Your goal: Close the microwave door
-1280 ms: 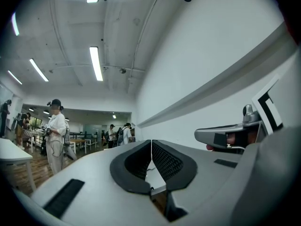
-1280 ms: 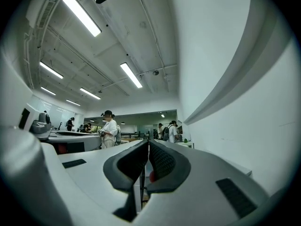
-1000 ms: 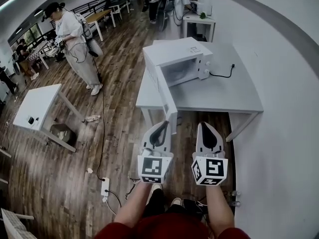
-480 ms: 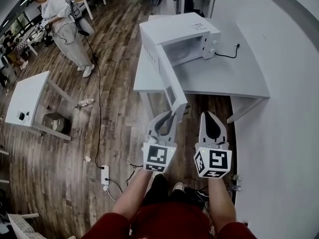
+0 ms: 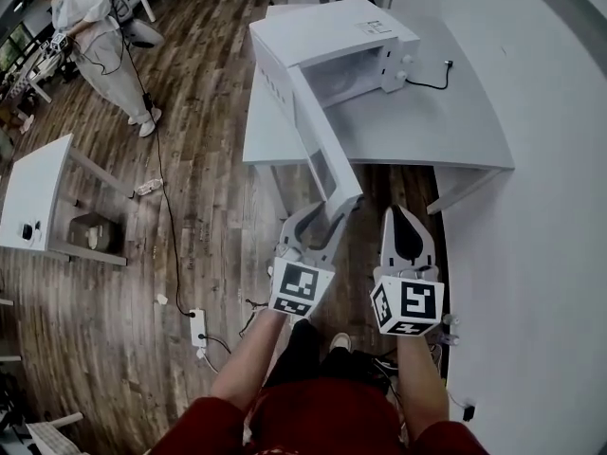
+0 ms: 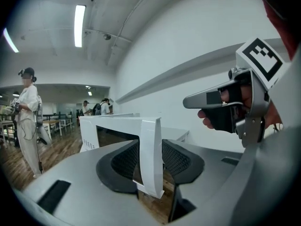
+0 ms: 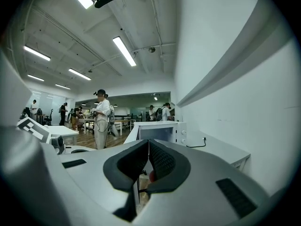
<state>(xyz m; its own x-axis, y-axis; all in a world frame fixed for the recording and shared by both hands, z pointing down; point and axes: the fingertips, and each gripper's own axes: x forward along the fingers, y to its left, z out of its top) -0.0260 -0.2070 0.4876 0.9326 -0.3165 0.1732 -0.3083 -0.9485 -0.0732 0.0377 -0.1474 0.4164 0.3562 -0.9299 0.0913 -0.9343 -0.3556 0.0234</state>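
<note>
A white microwave (image 5: pixel 322 41) stands on a white table (image 5: pixel 446 136), its door (image 5: pixel 318 150) swung wide open toward me. My left gripper (image 5: pixel 321 221) is at the door's free edge. In the left gripper view that edge (image 6: pixel 151 154) stands upright between the jaws, which are opening, and the pads do not press on it. My right gripper (image 5: pixel 404 221) hovers beside it on the right, clear of the door. Its pads (image 7: pixel 157 161) are shut together on nothing, and the microwave (image 7: pixel 157 132) shows ahead of it.
A black power cable (image 5: pixel 429 85) runs from the microwave across the table. The white wall (image 5: pixel 560 216) is close on the right. A power strip (image 5: pixel 197 330) and cords lie on the wood floor. A person (image 5: pixel 95 27) and a small white table (image 5: pixel 28 197) are to the left.
Both grippers have come forward and down to the open door. The left jaws, shut a second ago, now stand apart around the door's free edge. The right jaws stay shut.
</note>
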